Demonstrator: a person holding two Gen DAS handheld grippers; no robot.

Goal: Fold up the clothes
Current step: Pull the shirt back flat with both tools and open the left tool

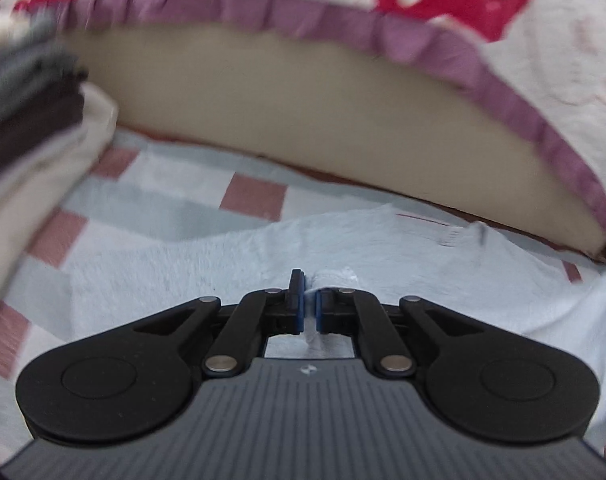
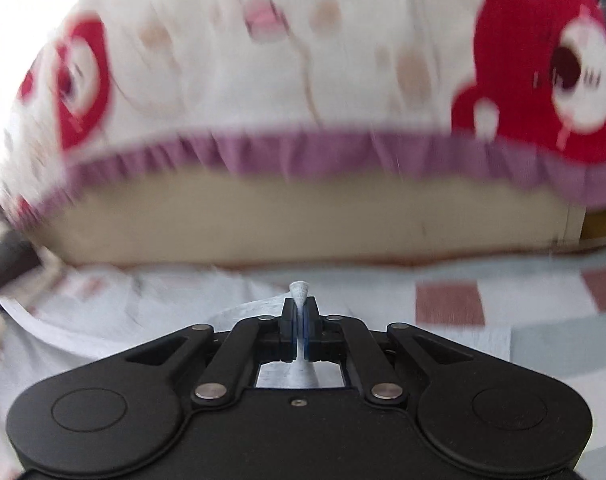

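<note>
A pale blue-white garment [image 1: 191,264] lies spread on a checked sheet. My left gripper [image 1: 310,300] is shut on a pinched fold of it; a small tuft of the cloth pokes out beside the blue pads. In the right wrist view the same garment [image 2: 103,312] stretches away to the left. My right gripper [image 2: 299,312] is shut on another bunch of it, with a white tip of fabric standing up between the pads. Both views are blurred by motion.
The checked sheet [image 1: 255,196] has pink, grey and white squares. Behind it runs a beige bed side [image 1: 303,120] under a white cover with red prints and a purple frill [image 2: 263,152]. Folded dark and cream clothes [image 1: 31,112] are stacked at the left.
</note>
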